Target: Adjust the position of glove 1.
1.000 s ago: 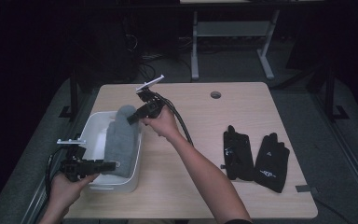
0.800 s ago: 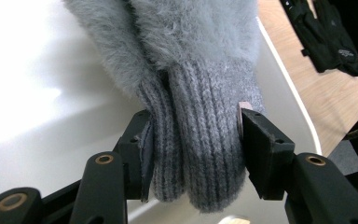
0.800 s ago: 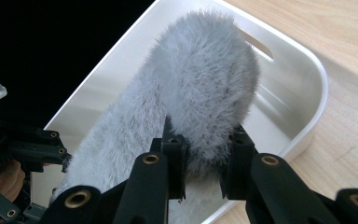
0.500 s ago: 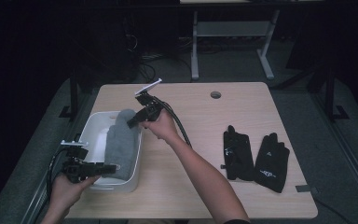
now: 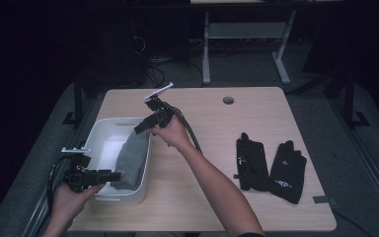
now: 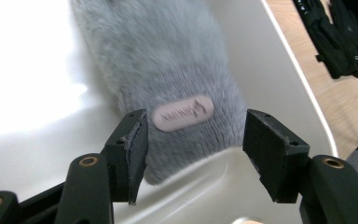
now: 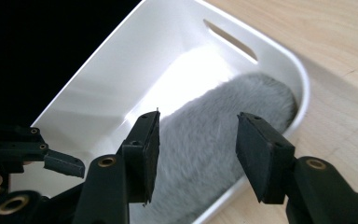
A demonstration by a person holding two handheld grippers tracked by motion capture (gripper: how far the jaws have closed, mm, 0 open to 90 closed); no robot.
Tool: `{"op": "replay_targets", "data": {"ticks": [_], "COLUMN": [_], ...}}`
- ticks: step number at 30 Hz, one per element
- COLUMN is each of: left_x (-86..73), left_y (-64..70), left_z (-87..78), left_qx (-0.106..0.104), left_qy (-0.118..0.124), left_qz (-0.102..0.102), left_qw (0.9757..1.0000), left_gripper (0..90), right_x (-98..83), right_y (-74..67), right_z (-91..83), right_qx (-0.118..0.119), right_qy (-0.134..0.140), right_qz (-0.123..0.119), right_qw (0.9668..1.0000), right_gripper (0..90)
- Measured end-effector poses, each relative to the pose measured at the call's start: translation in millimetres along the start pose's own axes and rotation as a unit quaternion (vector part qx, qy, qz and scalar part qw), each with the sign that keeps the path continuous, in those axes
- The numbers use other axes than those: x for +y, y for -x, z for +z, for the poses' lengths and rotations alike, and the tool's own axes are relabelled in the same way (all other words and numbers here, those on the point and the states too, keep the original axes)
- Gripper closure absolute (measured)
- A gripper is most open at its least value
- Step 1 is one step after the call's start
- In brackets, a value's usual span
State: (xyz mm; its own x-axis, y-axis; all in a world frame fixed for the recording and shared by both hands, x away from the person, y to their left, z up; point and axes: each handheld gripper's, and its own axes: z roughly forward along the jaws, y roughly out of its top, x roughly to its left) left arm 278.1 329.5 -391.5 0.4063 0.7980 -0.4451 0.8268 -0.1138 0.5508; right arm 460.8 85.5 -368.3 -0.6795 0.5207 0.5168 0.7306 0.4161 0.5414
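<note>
Grey glove [image 6: 168, 79]: fuzzy knit with a ribbed cuff and an oval pale-pink label, its lettering blurred. It lies inside the white bin [image 5: 101, 134] along the bin's right wall, cuff toward the near end; its fingertip end is cut off at the top of the left gripper view.

White bin: smooth, glossy plastic with rounded corners and a slot handle in the far wall. Its floor is washed out by glare.

Pair of black gloves [image 5: 269, 163]: matte fabric with small white print too small to read, flat on the wooden table [image 5: 217, 207], well to the right of the bin.

Left gripper [image 6: 193, 149]: at the bin's near end, jaws apart and just opened further, the cuff between them. Whether the left pad touches the knit cannot be told; the right pad stands clear.

Right gripper [image 7: 196, 149]: above the bin's far right corner, jaws apart, just opened, over the glove without pressing it.
</note>
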Motion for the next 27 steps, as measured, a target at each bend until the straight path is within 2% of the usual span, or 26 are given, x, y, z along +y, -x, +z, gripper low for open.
{"op": "replay_targets", "data": {"ticks": [9, 13, 22, 27], "left_x": [6.9, 10.7, 20.6, 24.3], "left_y": [7.7, 10.2, 23.0, 29.2], "left_z": [-0.7, -1.8, -4.4, -3.1], "left_qx": [0.004, 0.001, -0.006, -0.010], "left_qy": [0.007, 0.013, 0.023, 0.026], "left_qz": [0.018, 0.020, 0.036, 0.041], "left_qw": [0.9998, 0.9997, 0.9991, 0.9988], "left_gripper": [41.0, 41.0, 40.9, 40.9], "right_x": [-0.4, -1.1, -3.3, -6.9], "right_y": [1.6, 1.9, 2.2, 5.4], "right_z": [-18.0, -24.5, -40.4, -47.9], "right_qx": [-0.002, -0.004, -0.004, 0.000], "right_qy": [0.008, 0.011, 0.018, 0.025], "right_qz": [-0.003, -0.005, -0.012, -0.008], "right_qw": [1.0000, 0.9999, 0.9998, 0.9997], "right_gripper": [49.3, 49.3, 48.7, 48.5]}}
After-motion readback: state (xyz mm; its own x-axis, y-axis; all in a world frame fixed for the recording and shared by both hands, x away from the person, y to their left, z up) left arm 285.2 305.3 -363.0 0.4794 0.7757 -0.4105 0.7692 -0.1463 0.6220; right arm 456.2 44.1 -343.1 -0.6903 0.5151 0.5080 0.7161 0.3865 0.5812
